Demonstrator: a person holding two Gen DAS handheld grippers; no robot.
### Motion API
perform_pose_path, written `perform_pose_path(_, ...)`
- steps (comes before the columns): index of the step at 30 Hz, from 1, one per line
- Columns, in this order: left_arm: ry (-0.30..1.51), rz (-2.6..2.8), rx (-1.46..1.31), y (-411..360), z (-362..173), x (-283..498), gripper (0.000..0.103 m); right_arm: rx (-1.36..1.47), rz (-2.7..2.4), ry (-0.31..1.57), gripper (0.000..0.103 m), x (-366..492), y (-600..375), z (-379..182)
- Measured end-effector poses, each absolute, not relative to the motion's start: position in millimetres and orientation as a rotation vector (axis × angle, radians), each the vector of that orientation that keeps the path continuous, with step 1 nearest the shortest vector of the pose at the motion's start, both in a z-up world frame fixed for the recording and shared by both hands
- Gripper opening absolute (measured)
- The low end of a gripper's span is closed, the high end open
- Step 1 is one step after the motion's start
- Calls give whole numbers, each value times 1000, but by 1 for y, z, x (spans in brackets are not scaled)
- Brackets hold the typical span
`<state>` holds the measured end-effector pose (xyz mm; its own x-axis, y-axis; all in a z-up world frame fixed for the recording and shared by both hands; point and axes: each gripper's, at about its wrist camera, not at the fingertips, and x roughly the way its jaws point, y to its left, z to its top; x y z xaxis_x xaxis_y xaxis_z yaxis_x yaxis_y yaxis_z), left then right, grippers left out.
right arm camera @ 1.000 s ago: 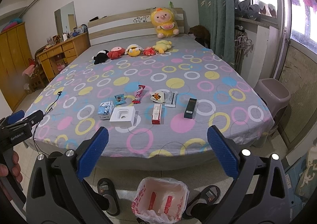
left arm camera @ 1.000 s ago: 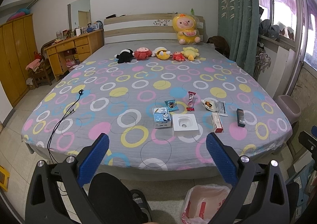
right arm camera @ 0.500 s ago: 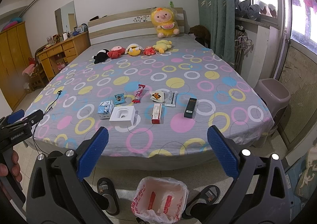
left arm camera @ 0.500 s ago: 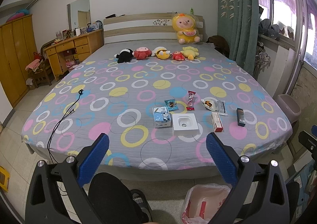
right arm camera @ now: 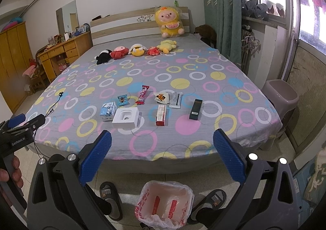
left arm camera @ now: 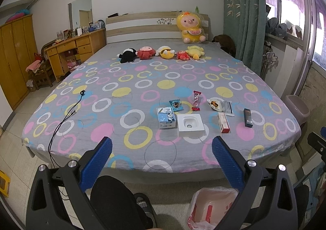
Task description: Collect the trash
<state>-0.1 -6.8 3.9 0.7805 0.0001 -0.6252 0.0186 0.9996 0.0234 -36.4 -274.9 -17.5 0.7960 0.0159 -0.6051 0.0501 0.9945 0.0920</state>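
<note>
Both the left tongs (left arm camera: 161, 148) and the right tongs (right arm camera: 162, 142) are wide open and hold nothing, near the foot of the bed (right arm camera: 203, 67). Below them on the floor stands the lined trash bin (right arm camera: 165, 202), apparently with nothing in it. The collecting seems not yet begun: the white tray (right arm camera: 125, 117), red box (right arm camera: 161, 115), dark box (right arm camera: 195, 109) and snack wrappers (right arm camera: 142, 94) all lie on the bed.

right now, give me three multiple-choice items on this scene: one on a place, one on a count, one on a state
1. Where is the bin bag?
A. on the bed
B. on the floor at the bed's foot
C. on the desk

2. How many small plush toys lie in the row?
A. three
B. five
C. eight

3. How are both grippers?
A. open, empty
B. shut on a wrapper
C. shut on a box

Answers: 1 B, it sits below the bed edge between the slippers. 2 B, five lie in line. 3 A, the left gripper and right gripper show wide gaps, holding nothing.
</note>
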Motion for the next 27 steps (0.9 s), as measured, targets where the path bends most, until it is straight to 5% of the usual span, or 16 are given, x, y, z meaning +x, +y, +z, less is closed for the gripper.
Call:
perform_pose_path(11, 708, -13, 15, 1, -5, 24, 96, 71, -25, 679, 98, -8, -277, -21)
perform_pose_path(27, 931, -53, -25, -10, -56, 192, 96, 106, -75, 832, 98, 141, -327, -34)
